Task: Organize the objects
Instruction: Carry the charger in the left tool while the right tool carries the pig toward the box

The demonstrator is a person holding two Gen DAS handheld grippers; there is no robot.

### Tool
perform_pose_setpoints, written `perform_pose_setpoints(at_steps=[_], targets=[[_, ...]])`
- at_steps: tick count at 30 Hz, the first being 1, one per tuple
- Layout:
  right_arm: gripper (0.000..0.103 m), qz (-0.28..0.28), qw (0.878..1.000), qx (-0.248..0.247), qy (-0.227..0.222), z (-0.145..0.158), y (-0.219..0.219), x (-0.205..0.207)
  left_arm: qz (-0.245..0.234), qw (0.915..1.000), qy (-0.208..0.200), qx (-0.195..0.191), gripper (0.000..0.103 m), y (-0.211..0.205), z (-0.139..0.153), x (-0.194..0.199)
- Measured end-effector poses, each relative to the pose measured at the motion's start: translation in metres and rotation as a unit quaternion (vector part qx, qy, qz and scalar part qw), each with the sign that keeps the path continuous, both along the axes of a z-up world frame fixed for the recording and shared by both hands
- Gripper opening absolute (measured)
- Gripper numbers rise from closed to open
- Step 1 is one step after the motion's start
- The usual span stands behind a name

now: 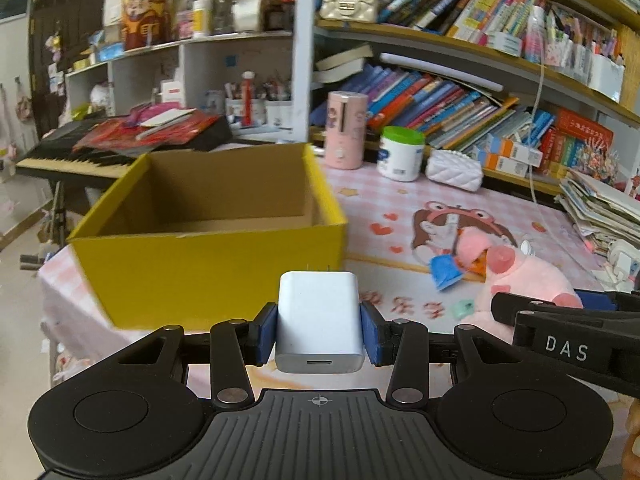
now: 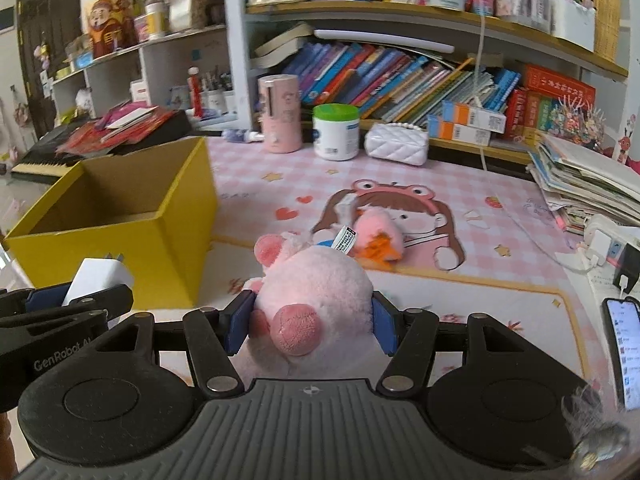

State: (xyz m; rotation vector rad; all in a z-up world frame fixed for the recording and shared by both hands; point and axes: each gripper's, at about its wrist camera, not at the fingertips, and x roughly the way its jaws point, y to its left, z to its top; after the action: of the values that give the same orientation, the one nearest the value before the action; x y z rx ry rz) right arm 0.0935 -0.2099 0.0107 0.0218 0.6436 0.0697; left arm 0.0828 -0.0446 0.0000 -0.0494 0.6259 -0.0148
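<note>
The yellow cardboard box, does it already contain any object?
No, the yellow cardboard box shows only bare brown walls and floor in the left wrist view.

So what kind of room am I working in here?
Most likely a child's bedroom or study at home: crowded wooden bookshelves of colourful books, a black electronic keyboard piled with papers, and a pink checked cartoon desk mat.

Two low fisheye views, each looking forward from just behind its own tool across the worktop [image 1: 400, 208] toward the far bookshelves [image 1: 460, 92]. The left view sits close to the yellow box [image 1: 208, 268]; the right view sits further right. Both share the box [image 2: 120, 256], worktop [image 2: 500, 296] and bookshelves [image 2: 400, 80].
</note>
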Motion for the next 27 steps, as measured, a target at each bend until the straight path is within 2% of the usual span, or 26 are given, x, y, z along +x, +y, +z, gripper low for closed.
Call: perform_pose_setpoints(at_steps=[9,16,27], targets=[[0.058,0.036,0.999,-0.004,0.016,-0.003,0.063,-0.037,0.046,0.9989,0.007,-0.005,0.042,0.061,0.001,-0.044],[0.058,0.049,0.998,0.000,0.030,-0.012,0.098,-0.066,0.055,0.9983,0.016,0.008,0.042,0.090,-0.004,-0.075],[0.058,0.049,0.998,0.017,0.042,-0.021,0.127,-0.095,0.052,0.9980,0.026,0.024,0.042,0.116,-0.007,-0.103]])
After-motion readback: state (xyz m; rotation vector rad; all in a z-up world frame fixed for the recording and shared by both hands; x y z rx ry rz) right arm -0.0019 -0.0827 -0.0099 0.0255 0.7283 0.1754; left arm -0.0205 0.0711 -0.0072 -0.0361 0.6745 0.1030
